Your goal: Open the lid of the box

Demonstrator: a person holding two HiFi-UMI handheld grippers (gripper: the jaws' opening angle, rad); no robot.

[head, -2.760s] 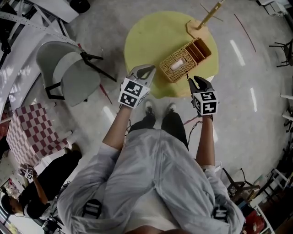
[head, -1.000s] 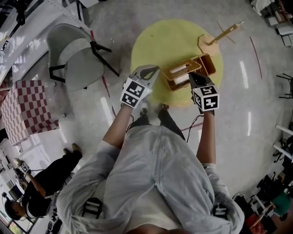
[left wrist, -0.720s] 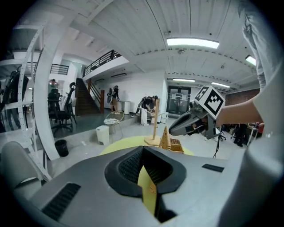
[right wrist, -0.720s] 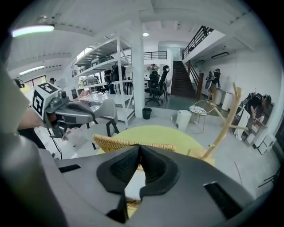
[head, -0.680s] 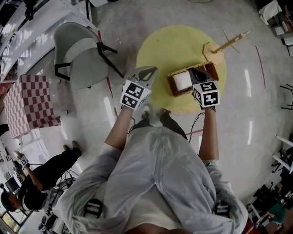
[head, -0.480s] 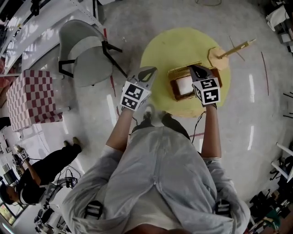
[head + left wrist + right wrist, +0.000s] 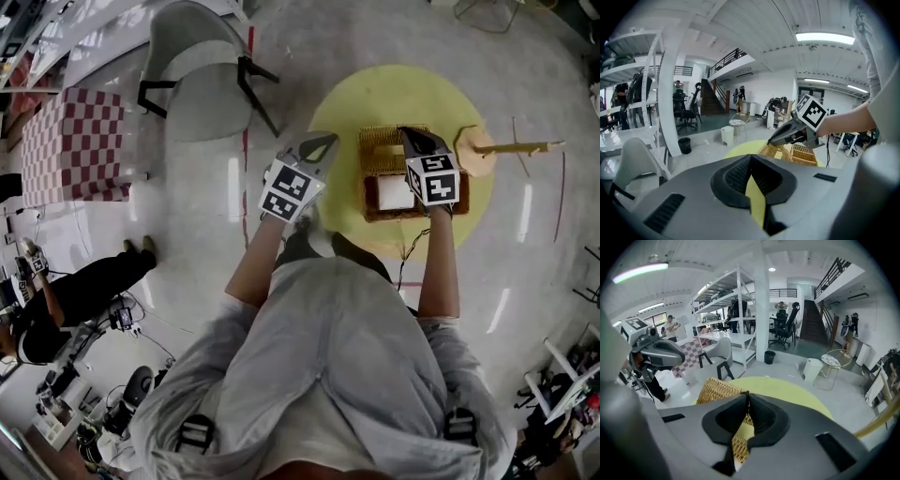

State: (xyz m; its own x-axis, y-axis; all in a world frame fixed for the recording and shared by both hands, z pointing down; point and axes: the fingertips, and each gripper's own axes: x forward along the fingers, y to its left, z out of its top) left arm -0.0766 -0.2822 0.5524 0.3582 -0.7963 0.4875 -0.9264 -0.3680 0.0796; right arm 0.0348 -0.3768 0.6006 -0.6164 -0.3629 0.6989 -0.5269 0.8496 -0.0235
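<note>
Swinging up since a second ago, the lid now stands near upright behind the box on the yellow table, white contents exposed. The right gripper pinches the lid's edge, jaws nearly together. The left gripper is closed and empty. Opening looks nearly complete.

The head view looks from above the person's head steeply down, past the shoulders, onto the round yellow table. It is high enough to take in the floor all round the table and a grey chair at the far left.

The left gripper view rides on the left claw, close behind its jaws, and faces roughly level to the right across the table. The right gripper view rides on the right claw and faces level toward the far left, very near the upright wicker lid.

All three views share the table and the lid. Each gripper view catches the other claw. The head view and the right gripper view share the chair.
</note>
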